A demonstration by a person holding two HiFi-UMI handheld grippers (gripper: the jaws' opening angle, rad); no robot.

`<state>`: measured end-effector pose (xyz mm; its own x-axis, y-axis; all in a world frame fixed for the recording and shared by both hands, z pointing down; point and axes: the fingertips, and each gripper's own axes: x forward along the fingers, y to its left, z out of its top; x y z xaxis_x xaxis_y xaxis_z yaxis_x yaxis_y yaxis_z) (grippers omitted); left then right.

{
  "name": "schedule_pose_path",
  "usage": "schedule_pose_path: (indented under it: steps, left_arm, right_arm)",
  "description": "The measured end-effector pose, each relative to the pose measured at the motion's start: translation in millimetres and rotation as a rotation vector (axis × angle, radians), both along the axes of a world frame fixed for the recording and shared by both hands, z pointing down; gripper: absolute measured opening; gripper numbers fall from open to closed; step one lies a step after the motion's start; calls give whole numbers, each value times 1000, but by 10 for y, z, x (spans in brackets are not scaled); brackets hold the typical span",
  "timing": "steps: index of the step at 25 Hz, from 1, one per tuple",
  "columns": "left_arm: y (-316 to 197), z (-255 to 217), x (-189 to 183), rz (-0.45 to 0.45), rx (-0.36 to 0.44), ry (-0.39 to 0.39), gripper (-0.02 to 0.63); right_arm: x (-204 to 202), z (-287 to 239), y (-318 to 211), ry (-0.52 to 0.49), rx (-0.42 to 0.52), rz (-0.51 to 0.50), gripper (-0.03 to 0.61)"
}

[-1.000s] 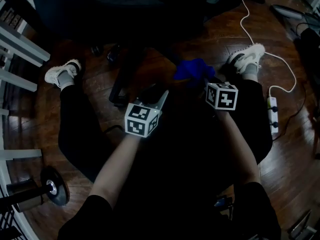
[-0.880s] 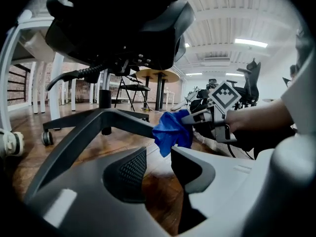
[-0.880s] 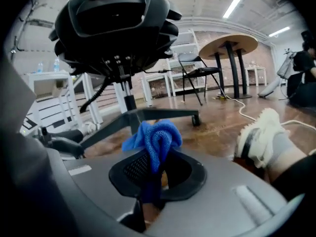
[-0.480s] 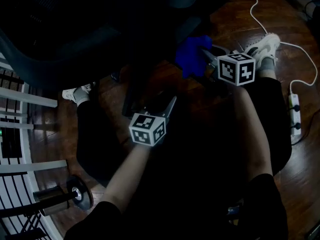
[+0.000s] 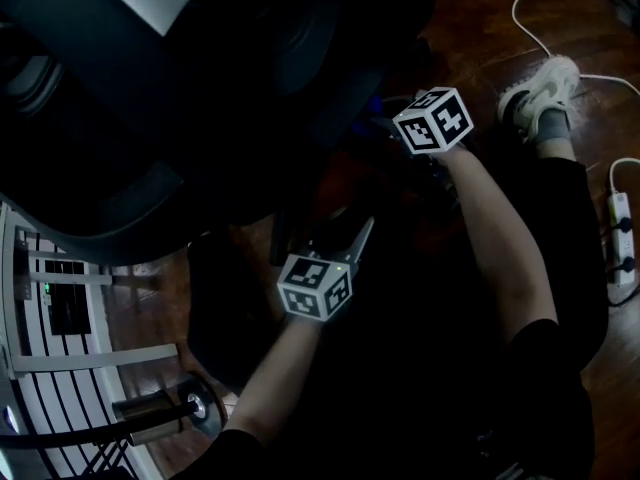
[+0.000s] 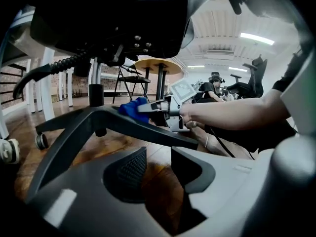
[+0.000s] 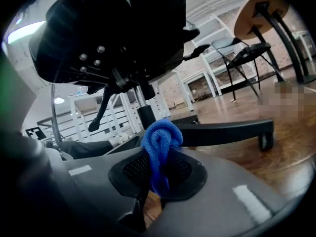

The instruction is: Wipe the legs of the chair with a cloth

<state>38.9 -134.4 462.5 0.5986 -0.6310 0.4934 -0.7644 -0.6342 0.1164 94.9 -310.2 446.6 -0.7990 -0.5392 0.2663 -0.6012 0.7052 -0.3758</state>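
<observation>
**Right gripper clamped on cloth at chair base, left gripper empty**

Counts from my end: one chair (image 5: 200, 88), one cloth, two grippers, one shoe, one power strip. A white rack (image 5: 90, 360) lines the floor's left edge.

The left gripper view shows three chair legs. One runs to a caster (image 6: 41, 141) at left, one comes toward the camera, and one leg (image 6: 148, 130) runs right.

The left gripper (image 6: 158, 174) has its jaws moderately wide, with nothing between them but wood floor (image 6: 116, 142).

The right gripper (image 7: 158, 179) has its jaws narrow, pinching the blue cloth (image 7: 160, 137), which bunches up above the pads. The cloth sits at the right-running leg, close to the hub; I can't tell whether it touches.

The floor between the legs is bare. Right of my arm are the shoe (image 5: 545, 86) and, at the floor's right edge, the power strip (image 5: 620, 230).
</observation>
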Motion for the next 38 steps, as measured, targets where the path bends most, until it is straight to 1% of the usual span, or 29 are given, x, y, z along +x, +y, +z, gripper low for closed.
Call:
schedule_pose_path:
  steps: [3, 5, 7, 10, 12, 14, 17, 21, 23, 26, 29, 31, 33, 34, 35, 36, 37, 38]
  left_arm:
    - [77, 21, -41, 10, 6, -19, 158]
    - [117, -14, -74, 20, 15, -24, 158]
    - [127, -22, -70, 24, 14, -21, 157]
    - [104, 67, 33, 25, 3, -16, 158]
    - [80, 110, 66, 8, 21, -20, 158]
    - [44, 118, 47, -15, 37, -26, 158]
    - [31, 122, 96, -27, 23, 6, 158]
    - [93, 115, 193, -19, 25, 42, 156]
    - [129, 114, 215, -9, 24, 49, 156]
    - [161, 126, 239, -3, 23, 58, 157]
    - [156, 123, 186, -23, 27, 70, 156]
    - [147, 93, 103, -42, 35, 78, 156]
    - [127, 47, -32, -68, 43, 86, 156]
    - [108, 23, -118, -83, 48, 87, 156]
    - [86, -2, -216, -99, 55, 82, 157]
    - [61, -32, -331, -117, 65, 68, 158]
    - [32, -65, -470, -140, 80, 44, 158]
    - [-1, -94, -642, -172, 96, 6, 158]
  right_arm:
    - [-281, 157, 86, 4, -26, -112, 61]
    - [-305, 102, 174, -26, -53, -162, 60]
    - [-231, 30, 284, -44, -81, -209, 61]
    - [-17, 115, 464, 7, -121, -275, 61]
    - [100, 169, 620, 32, -158, -304, 61]
    - [169, 152, 769, 27, -192, -314, 61]
    - [286, 119, 964, 32, -220, -317, 61]
    - [504, 231, 1204, 56, -291, -298, 61]
    - [575, 233, 1333, 51, -317, -292, 61]
    - [683, 271, 1547, 32, -378, -295, 61]
    - [738, 263, 1716, -1, -433, -316, 61]
    - [732, 218, 1835, 2, -455, -349, 61]
    - [701, 198, 1929, 32, -455, -386, 61]
    - [686, 200, 1939, 41, -441, -394, 61]
    - [671, 169, 1914, 44, -407, -385, 61]
    - [663, 101, 1849, 42, -354, -354, 61]
    - [676, 23, 1743, 33, -293, -298, 61]
    - [716, -37, 1604, 29, -236, -218, 62]
